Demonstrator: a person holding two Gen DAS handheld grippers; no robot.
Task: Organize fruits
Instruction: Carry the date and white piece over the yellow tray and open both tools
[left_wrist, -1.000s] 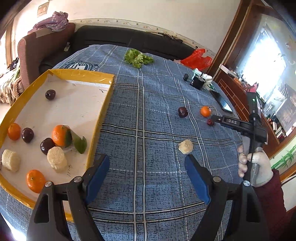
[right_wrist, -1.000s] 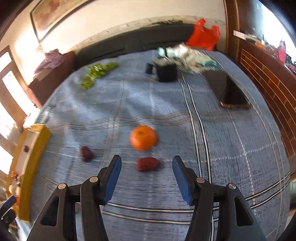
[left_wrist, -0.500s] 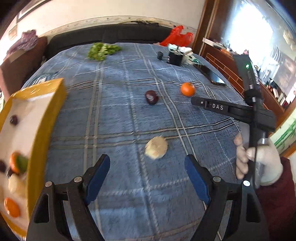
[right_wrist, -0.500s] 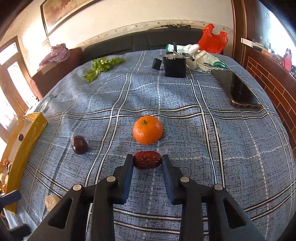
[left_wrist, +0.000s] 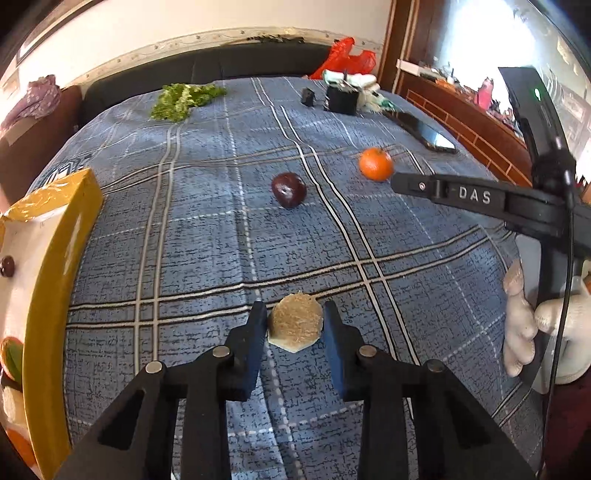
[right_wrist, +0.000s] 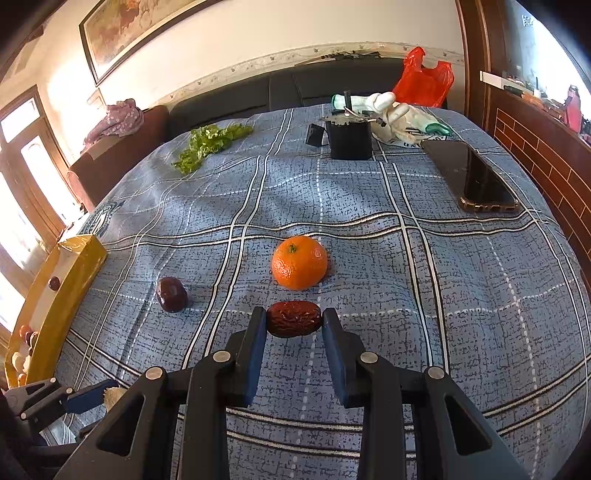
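A pale, rough-topped hexagonal fruit chunk (left_wrist: 294, 326) lies flat on the cloth; a wrinkled red date (right_wrist: 293, 318) lies lengthwise; just behind it sits 1 tangerine (right_wrist: 299, 262); a dark plum (right_wrist: 171, 294) rests well left.

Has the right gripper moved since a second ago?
Yes. The right gripper advanced toward the orange and closed on the red date, which hasn't shifted.

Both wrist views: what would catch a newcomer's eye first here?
Each gripper closes on its own piece: the left gripper on a pale beige chunk, the right gripper on a wrinkled red date. Just beyond the date sits a bright orange on the blue plaid cloth.
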